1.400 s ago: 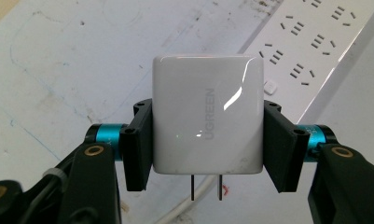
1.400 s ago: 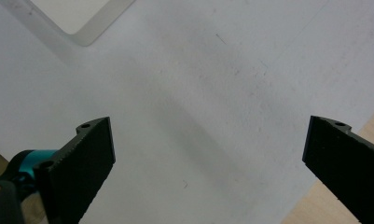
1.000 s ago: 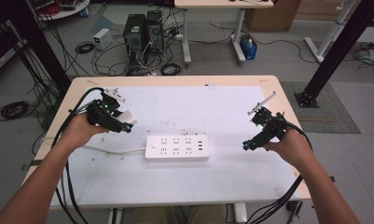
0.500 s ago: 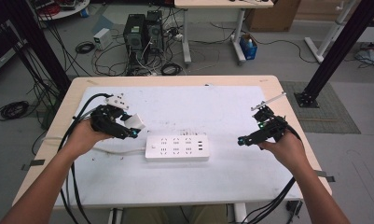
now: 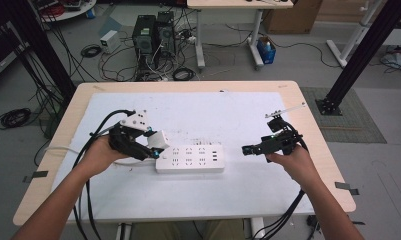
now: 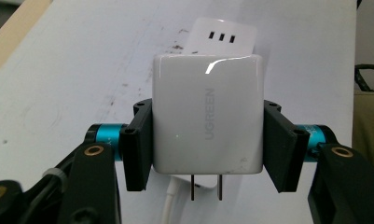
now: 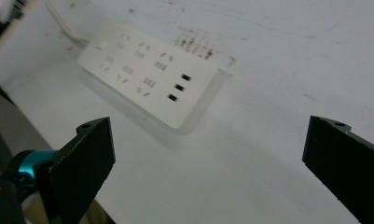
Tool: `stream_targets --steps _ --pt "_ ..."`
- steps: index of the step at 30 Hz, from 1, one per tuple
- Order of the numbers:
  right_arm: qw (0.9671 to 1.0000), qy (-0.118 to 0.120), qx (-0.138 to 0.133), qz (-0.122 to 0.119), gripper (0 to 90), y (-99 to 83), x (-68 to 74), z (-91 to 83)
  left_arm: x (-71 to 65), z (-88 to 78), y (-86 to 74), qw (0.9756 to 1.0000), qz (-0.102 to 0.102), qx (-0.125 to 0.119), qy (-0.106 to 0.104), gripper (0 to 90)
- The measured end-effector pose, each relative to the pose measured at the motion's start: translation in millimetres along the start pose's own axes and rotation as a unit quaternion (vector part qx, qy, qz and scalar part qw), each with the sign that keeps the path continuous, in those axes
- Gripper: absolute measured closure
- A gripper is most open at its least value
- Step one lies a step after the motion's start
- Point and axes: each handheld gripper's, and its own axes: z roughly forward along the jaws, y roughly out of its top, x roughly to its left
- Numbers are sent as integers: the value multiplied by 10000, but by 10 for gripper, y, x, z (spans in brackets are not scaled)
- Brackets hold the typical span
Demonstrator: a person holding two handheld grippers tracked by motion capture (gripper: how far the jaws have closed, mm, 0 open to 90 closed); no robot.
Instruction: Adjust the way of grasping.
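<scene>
So on my end the left gripper (image 5: pixel 150 145) is clamped on a white UGREEN charger (image 6: pixel 207 114), prongs pointing back at the camera, hovering right at the left end of the white power strip (image 5: pixel 189 159) on the table (image 5: pixel 268 200). Right gripper (image 5: pixel 248 149) has its jaws wide, nothing between them, just right of the strip.

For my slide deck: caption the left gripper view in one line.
Left gripper clamps a white charger, prongs toward the camera, above the white power strip on the table.
</scene>
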Motion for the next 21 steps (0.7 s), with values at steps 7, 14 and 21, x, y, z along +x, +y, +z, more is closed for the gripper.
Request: stream_targets --steps 7,14,21 --pt "9965 669 -202 467 15 7 85 25 -116 140 133 9995 233 -96 -202 427" --pt "9882 1077 -256 1061 16 -15 94 52 -172 320 202 9985 316 -165 -427 427" --pt "9848 1183 -209 1255 16 -24 125 80 -205 471 243 9976 282 -224 -590 427"
